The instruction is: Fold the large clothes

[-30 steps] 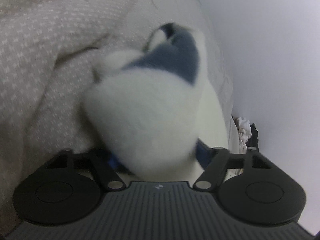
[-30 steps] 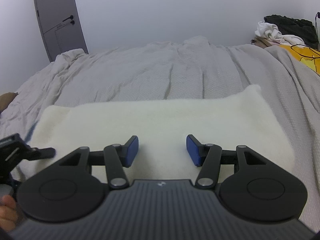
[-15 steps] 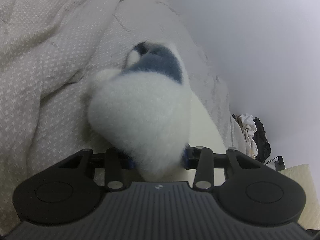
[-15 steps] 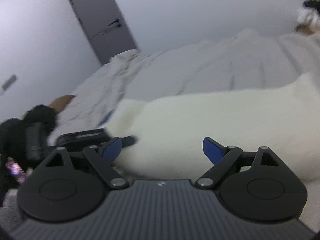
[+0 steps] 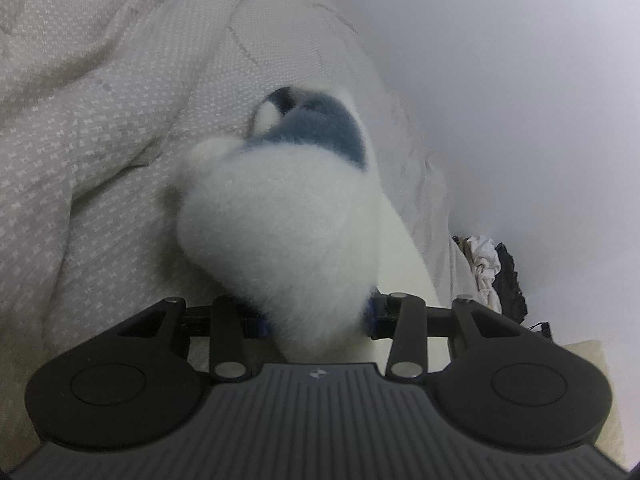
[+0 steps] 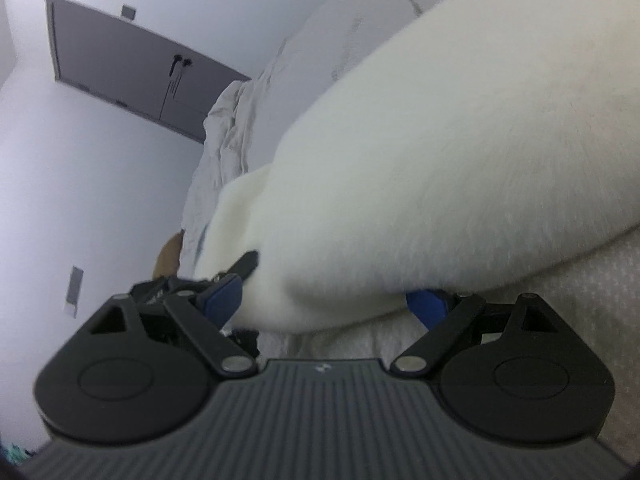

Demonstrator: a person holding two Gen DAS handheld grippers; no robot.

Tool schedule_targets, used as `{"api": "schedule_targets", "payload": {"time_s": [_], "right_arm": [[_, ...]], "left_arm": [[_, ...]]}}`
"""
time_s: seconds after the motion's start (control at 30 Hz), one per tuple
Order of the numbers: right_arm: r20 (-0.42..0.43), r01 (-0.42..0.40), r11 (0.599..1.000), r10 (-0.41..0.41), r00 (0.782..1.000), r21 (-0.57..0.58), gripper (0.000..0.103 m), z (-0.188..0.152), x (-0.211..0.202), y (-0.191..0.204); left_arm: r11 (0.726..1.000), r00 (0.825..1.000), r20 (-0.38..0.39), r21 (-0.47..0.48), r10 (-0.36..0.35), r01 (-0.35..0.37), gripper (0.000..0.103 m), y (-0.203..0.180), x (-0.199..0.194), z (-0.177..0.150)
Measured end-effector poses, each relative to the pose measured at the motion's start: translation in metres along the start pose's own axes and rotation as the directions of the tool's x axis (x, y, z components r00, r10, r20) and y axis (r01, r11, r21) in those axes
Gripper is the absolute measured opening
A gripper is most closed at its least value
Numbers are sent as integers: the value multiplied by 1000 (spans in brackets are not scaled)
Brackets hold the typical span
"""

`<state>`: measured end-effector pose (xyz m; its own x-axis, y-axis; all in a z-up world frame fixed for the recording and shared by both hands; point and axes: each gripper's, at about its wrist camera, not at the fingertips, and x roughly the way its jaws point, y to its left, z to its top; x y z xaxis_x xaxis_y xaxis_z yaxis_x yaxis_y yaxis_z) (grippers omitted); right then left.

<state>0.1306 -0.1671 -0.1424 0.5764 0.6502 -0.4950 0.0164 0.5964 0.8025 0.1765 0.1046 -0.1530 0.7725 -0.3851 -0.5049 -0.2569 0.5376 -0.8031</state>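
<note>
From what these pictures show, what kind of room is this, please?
Most likely a bedroom. A bed with a rumpled pale textured bedspread fills the view, a grey door stands in the wall behind, and clothes are piled at the bed's far end.

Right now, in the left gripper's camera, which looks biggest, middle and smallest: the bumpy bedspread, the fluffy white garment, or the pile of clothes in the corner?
1. Bedspread, filling most of the left side.
2. Fluffy white garment; it sits right at the camera, so it looks bigger than it is.
3. Pile of clothes, far off, so truly bigger than it seems.
</note>
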Motion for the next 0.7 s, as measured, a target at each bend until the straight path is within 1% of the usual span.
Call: {"api": "schedule_targets", "payload": {"time_s": [0.07,0.13,0.17,0.2,0.23,0.3,0.33,0.37,0.43,0.5,0.6,0.7], "right_arm": [[4,-13,999,13,1000,42,90,0,-2,-2],[-2,-33,991,34,999,128,90,-3,-5,-11],[-15,-26,986,29,999,165,91,-4,-5,-14],[-35,-4,979,11,999,206,93,-7,-5,-20],[-50,6,970,7,999,244,93,-11,-4,-26],[-65,0,949,21,998,315,91,-17,-4,-38],[-53,-7,941,26,998,338,91,-18,-5,-41],[-31,-13,937,25,999,349,91,-18,-8,-43],[34,-15,942,4,999,336,92,-10,-14,-42],[119,3,948,-43,992,319,92,0,-25,-42],[195,5,918,-89,977,396,92,4,-39,-57],[256,10,898,-136,957,440,92,3,-54,-70]], "left_arm": [[1000,1000,0,-22,-16,16,46,3,0,2],[999,1000,2,-34,-30,30,46,4,-1,4],[999,999,5,-38,-39,39,46,5,-1,5],[998,999,7,-40,-46,46,46,5,-2,6],[998,999,9,-39,-50,50,46,6,-2,6],[998,999,11,-40,-52,53,46,5,-3,7],[998,998,11,-40,-54,54,46,6,-3,8],[998,998,13,-39,-55,56,46,5,-4,8],[997,998,15,-41,-60,60,46,6,-5,9],[997,998,17,-42,-63,64,46,6,-5,10],[998,998,22,-28,-63,64,46,2,-3,13],[998,998,29,-13,-60,60,46,-3,1,15]]}}
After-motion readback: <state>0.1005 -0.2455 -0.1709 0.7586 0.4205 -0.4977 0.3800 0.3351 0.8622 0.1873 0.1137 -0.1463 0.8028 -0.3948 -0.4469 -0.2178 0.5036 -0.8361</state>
